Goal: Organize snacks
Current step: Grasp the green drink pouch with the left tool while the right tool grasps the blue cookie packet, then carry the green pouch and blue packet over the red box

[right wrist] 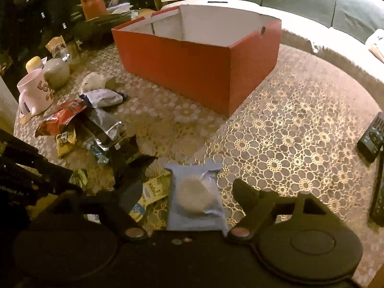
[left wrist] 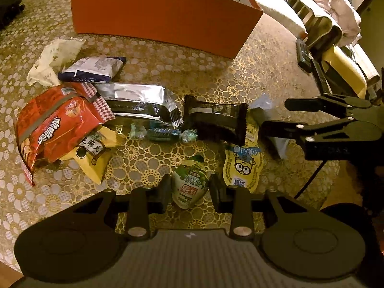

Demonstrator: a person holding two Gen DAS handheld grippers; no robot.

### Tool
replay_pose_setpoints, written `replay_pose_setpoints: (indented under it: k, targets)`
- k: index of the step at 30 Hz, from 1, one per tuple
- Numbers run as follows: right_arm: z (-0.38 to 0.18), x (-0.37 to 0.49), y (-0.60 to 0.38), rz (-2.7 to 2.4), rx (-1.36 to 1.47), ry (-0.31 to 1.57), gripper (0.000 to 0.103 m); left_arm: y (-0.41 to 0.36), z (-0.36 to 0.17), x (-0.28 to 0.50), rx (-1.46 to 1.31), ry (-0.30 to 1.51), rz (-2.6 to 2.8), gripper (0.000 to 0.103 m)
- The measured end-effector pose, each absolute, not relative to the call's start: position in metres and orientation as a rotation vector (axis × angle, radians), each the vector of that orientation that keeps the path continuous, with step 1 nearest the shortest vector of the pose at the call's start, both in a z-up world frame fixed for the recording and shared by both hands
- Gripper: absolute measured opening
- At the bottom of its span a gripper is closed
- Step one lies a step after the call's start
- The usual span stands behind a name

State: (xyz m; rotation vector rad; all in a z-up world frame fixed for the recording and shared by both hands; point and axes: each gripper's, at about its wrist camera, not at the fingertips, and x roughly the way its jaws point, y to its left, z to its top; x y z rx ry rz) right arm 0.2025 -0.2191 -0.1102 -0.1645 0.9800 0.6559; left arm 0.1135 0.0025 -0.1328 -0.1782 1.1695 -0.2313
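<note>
A pile of snack packets lies on the lace-patterned table (left wrist: pixel 240 76). My left gripper (left wrist: pixel 190 187) is open, its jaws on either side of a small green pouch (left wrist: pixel 189 184). A yellow cartoon pouch (left wrist: pixel 242 165), a black packet (left wrist: pixel 216 120), a silver packet (left wrist: pixel 134 98) and a red bag (left wrist: pixel 57 124) lie around it. My right gripper (right wrist: pixel 189 196) is open around a pale blue packet with a round biscuit (right wrist: pixel 194 199); it also shows in the left wrist view (left wrist: pixel 271 117). The open red box (right wrist: pixel 199 55) stands behind.
A pink mug (right wrist: pixel 36 93), a jar (right wrist: pixel 56 72) and bottles crowd the table's far left. A remote control (right wrist: pixel 372 136) lies at the right edge. A sofa (right wrist: pixel 312 0) runs behind the box. A crumpled white wrapper (left wrist: pixel 52 60) lies left of the pile.
</note>
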Motion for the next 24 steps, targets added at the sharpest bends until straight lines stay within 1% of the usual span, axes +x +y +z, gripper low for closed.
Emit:
replay_pose_setpoints:
  k: [3,5,8,10,13,24]
  targets:
    - [-0.116,0.207,-0.217,0.641,-0.179,0.997,0.072,0.003,-0.134,0.114,-0.179,1.172,-0.231,0.033]
    - [-0.12,0.21,-0.217,0.641,-0.17,1.012,0.07,0.003,-0.134,0.114,-0.177,1.174,-0.23,0.033]
    - [-0.124,0.212,-0.216,0.626,-0.163,1.02,0.064,0.002,-0.134,0.115,-0.177,1.176,-0.231,0.033]
    - [-0.126,0.213,-0.217,0.622,-0.148,1.03,0.054,0.002,-0.134,0.115,-0.176,1.175,-0.231,0.033]
    - [-0.127,0.213,-0.218,0.615,-0.131,1.032,0.048,0.002,-0.134,0.114,-0.177,1.175,-0.231,0.033]
    - [-0.106,0.201,-0.223,0.57,-0.108,0.989,0.047,0.006,-0.121,0.109,-0.193,1.14,-0.224,0.033]
